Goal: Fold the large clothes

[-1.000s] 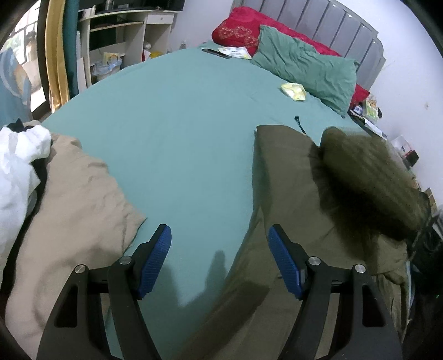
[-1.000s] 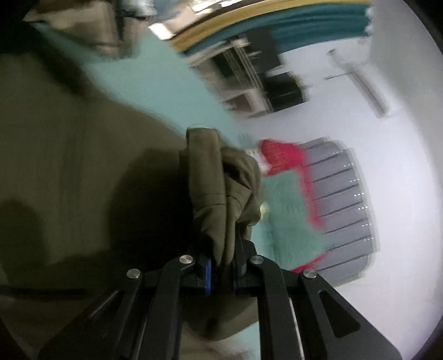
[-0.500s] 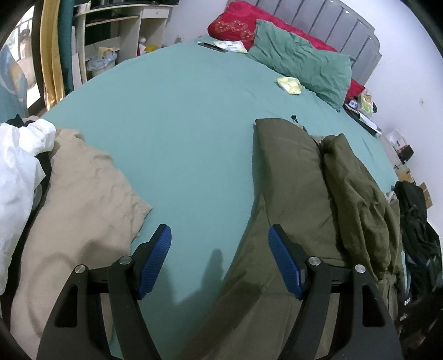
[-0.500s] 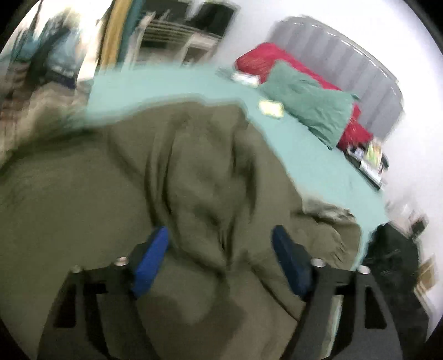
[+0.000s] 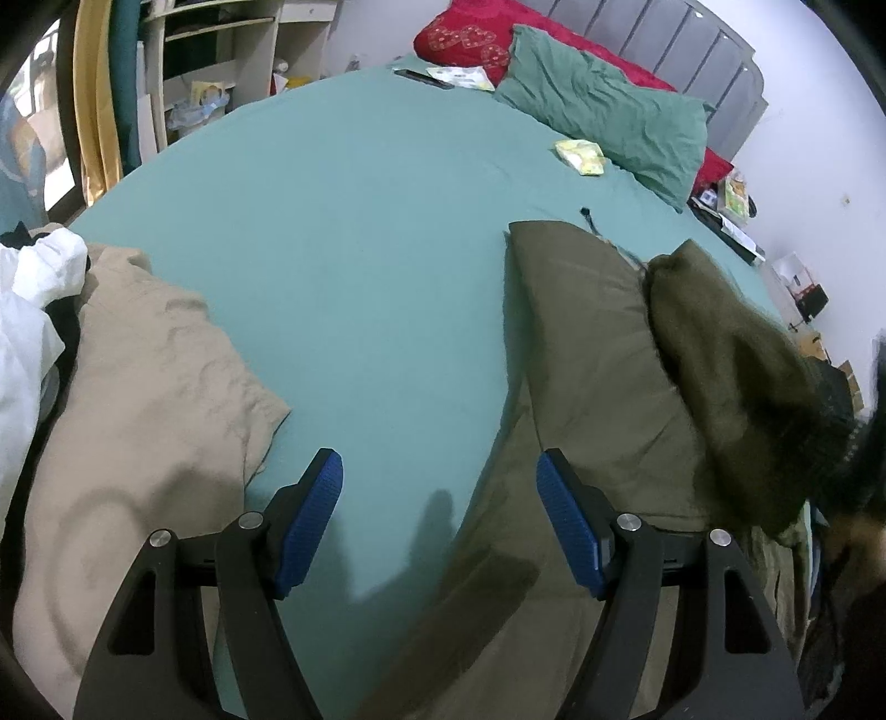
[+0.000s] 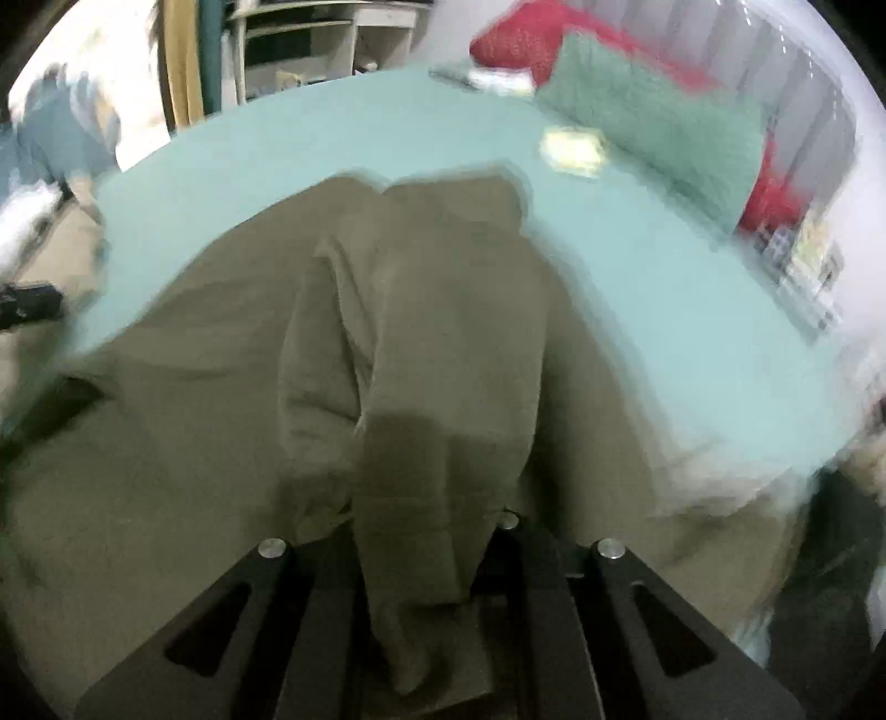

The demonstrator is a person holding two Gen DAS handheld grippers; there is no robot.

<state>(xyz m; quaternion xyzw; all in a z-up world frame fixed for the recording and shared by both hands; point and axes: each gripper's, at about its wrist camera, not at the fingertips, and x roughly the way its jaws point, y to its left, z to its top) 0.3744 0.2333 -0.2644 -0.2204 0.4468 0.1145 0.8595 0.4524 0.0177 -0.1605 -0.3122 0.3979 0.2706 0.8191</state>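
Observation:
A large olive-green garment (image 5: 598, 354) lies on the right part of the teal bed (image 5: 354, 232), with a bunched fold (image 5: 736, 376) on its right side, blurred by motion. My left gripper (image 5: 440, 520) is open and empty, low over the bed at the garment's left edge. In the right wrist view the olive garment (image 6: 443, 343) fills the middle, and a fold of it (image 6: 421, 526) drapes down between the arms of my right gripper (image 6: 426, 559). The right fingertips are hidden under the cloth.
A tan garment (image 5: 138, 399) and a white one (image 5: 27, 310) lie at the left of the bed. A green pillow (image 5: 603, 116), a red pillow (image 5: 470, 33) and a small yellow packet (image 5: 581, 155) are at the headboard. Shelves (image 5: 221, 72) stand at the far left.
The right gripper went from shut on a fold to open, and cloth now drapes between its arms. The bunched fold has shifted. The left gripper has stayed open and nearly still.

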